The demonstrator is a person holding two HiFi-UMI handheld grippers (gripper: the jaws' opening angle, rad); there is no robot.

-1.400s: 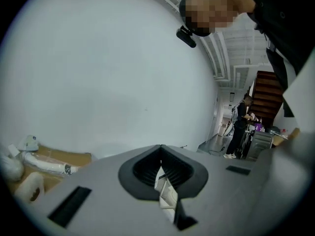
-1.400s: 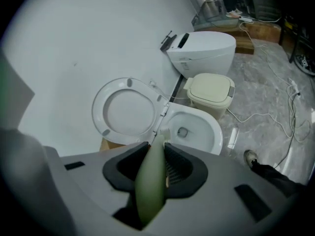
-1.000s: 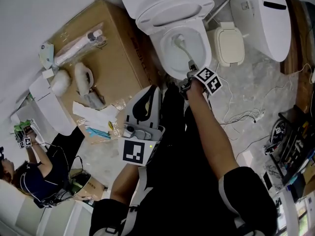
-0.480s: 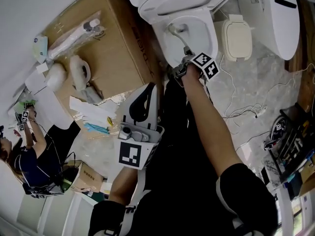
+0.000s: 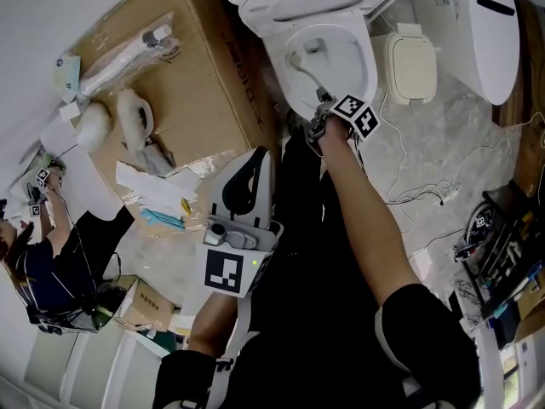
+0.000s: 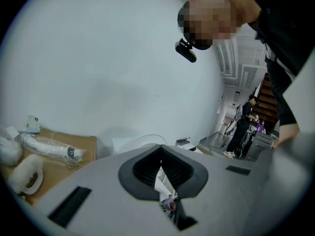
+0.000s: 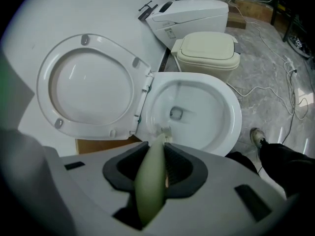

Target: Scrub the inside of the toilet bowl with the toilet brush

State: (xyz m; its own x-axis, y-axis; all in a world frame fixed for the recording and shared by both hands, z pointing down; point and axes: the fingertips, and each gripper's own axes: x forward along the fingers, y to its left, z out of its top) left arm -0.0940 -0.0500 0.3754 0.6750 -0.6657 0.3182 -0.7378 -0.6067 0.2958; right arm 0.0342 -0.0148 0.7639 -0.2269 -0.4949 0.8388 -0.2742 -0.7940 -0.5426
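Observation:
A white toilet bowl (image 5: pixel 347 48) (image 7: pixel 231 107) stands open at the top of the head view, its seat and lid (image 7: pixel 86 87) raised. My right gripper (image 5: pixel 322 118) (image 7: pixel 157 168) sits at the bowl's near rim, shut on the pale green handle of the toilet brush (image 7: pixel 150 181). The brush head (image 5: pixel 295 60) (image 7: pixel 163 130) lies against the bowl's inner left wall. My left gripper (image 5: pixel 247 196) (image 6: pixel 160 178) is held back near my body, away from the toilet, jaws shut with nothing between them.
A cardboard box (image 5: pixel 192 75) with wrapped white parts stands left of the toilet. A beige lidded bin (image 5: pixel 410 62) and a second white toilet (image 5: pixel 477 24) stand to the right. Cables (image 5: pixel 426 198) trail over the marble floor. Another person (image 5: pixel 51 262) crouches at far left.
The brush head has shifted inside the bowl from the middle toward the left wall. My right gripper has moved slightly up along the rim. The left gripper has barely moved.

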